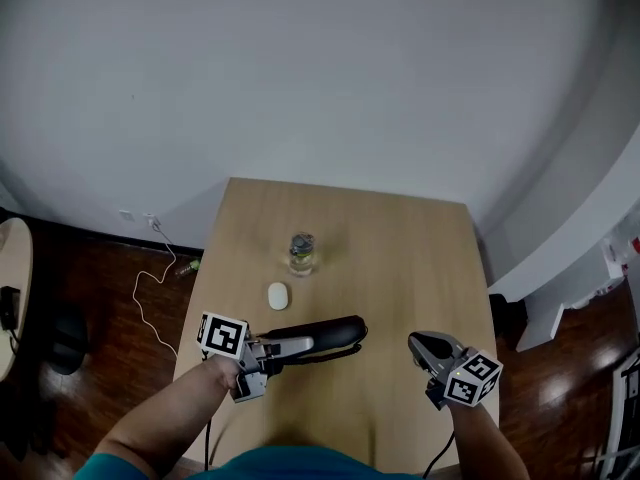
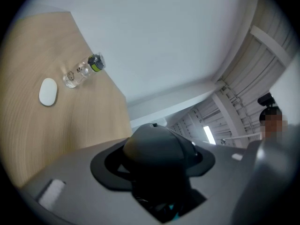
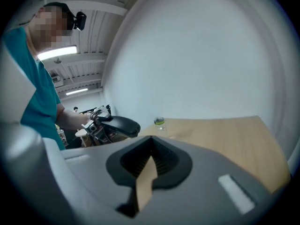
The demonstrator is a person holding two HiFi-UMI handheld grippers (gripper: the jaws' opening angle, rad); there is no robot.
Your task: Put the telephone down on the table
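Left gripper [image 1: 296, 346]: jaws are clamping on the black telephone [image 1: 335, 330] near one end. The handset is sticking out level to the right, over the near part of the table [image 1: 400, 268]. In the left gripper view the dark, rounded body of the telephone [image 2: 157, 149] is filling the space between the jaws. In the right gripper view the telephone [image 3: 119, 124] is looking lifted clear of the wood, though I cannot tell contact for sure. A dark cord is looping just under the handset in the head view.

Right gripper [image 1: 418, 343]: hanging over the near right part of the table, well apart from the telephone. In its own view the jaws are meeting at the tips, only a thin sliver of tabletop is showing through between them, and nothing is being held there.

On the table: a small clear bottle [image 1: 302, 252] with a dark cap is standing upright near the middle. A white oval object [image 1: 278, 296] is lying just in front of it, between bottle and telephone. Both are apart from the grippers. The left gripper view is catching the same bottle [image 2: 84, 71] and white oval [image 2: 48, 92] at its left.

Surroundings: a pale wall is rising behind the table. A thin white cable [image 1: 150, 288] is trailing across the dark wooden floor [image 1: 90, 298] at the left. The person's forearm [image 1: 170, 418] is reaching in from below.
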